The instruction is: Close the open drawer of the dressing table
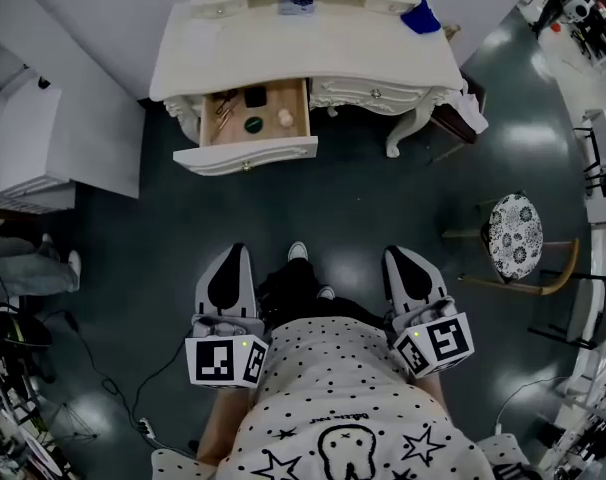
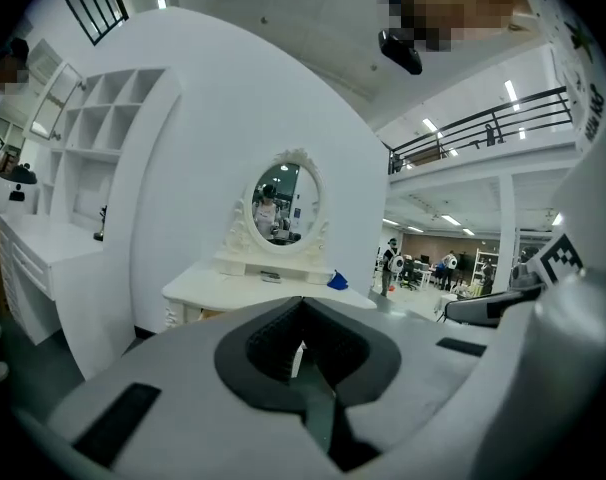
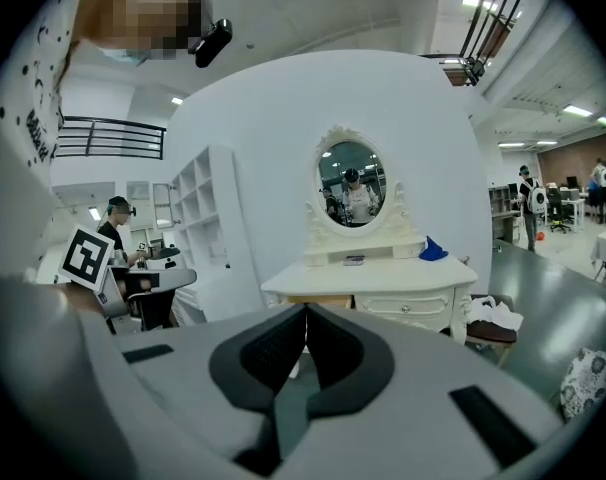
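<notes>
writing: none legible; the person's dotted shirt (image 1: 343, 398) has stars, a cartoon print and one line of tiny lettering, too small to read
markers: a black-and-white square code on each marker cube, left (image 1: 226, 360) and right (image 1: 438, 343); pattern only, no words
left gripper (image 1: 236, 258): jaws together, nothing between them; the tips point toward the table
right gripper (image 1: 403, 258): jaws together, tips meeting, nothing between them
drawer (image 1: 245, 155): pulled out of the dressing table (image 1: 283, 48) on its left half, well ahead of both jaw pairs and more in line with the left gripper's jaws
drawer contents: dark round thing (image 1: 254, 124), small pale thing (image 1: 284, 117), black thing (image 1: 254, 96), thin sticks or brushes (image 1: 224, 108); can't tell more
in the way: dark bare floor (image 1: 343, 208) lies between the jaw tips and the drawer front; the person's shoes (image 1: 298, 252) sit between the two grippers
table top: blue thing (image 1: 420, 16) at the far right corner, ahead and right of the right jaws; oval mirror (image 3: 350, 183) stands behind, straight ahead of the right jaws
right of right jaws: stool with a patterned seat (image 1: 511, 236)
ahead-right: dark seat with white cloth (image 1: 466, 106) on it, just beside the table's right leg
left of left jaws: white shelf unit (image 2: 93, 158); cables (image 1: 103, 378) on the floor
</notes>
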